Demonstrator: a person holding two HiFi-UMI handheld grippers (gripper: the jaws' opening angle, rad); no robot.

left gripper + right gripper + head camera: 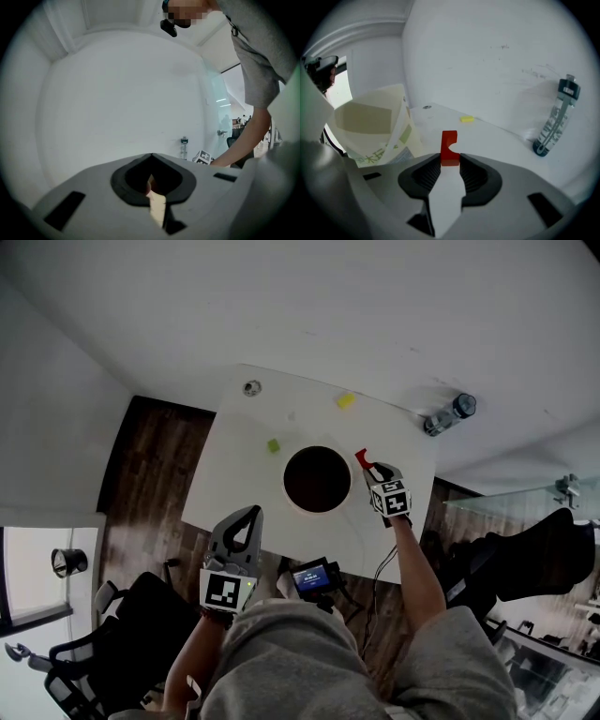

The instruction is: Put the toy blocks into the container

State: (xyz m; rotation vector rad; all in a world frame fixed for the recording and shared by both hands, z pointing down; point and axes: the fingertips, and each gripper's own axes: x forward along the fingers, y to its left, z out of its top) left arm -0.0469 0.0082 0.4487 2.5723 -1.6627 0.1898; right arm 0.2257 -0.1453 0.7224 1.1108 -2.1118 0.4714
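Note:
A red notched block (449, 147) stands upright between the pads of my right gripper (450, 161), which is shut on it and holds it above the white table. In the head view this block (361, 458) and the right gripper (368, 466) are just right of the round paper container (317, 479), whose dark inside faces up. The container (375, 124) fills the left of the right gripper view. A yellow block (346, 400) lies at the table's far side, and a green block (273, 445) lies left of the container. My left gripper (246, 517) is shut and empty at the table's near edge.
A clear water bottle (448, 414) lies at the far right corner of the table (234, 474). A small round fitting (251, 387) sits in the far left corner. A small device with a lit screen (314, 577) sits below the near edge. Office chairs stand on the wooden floor.

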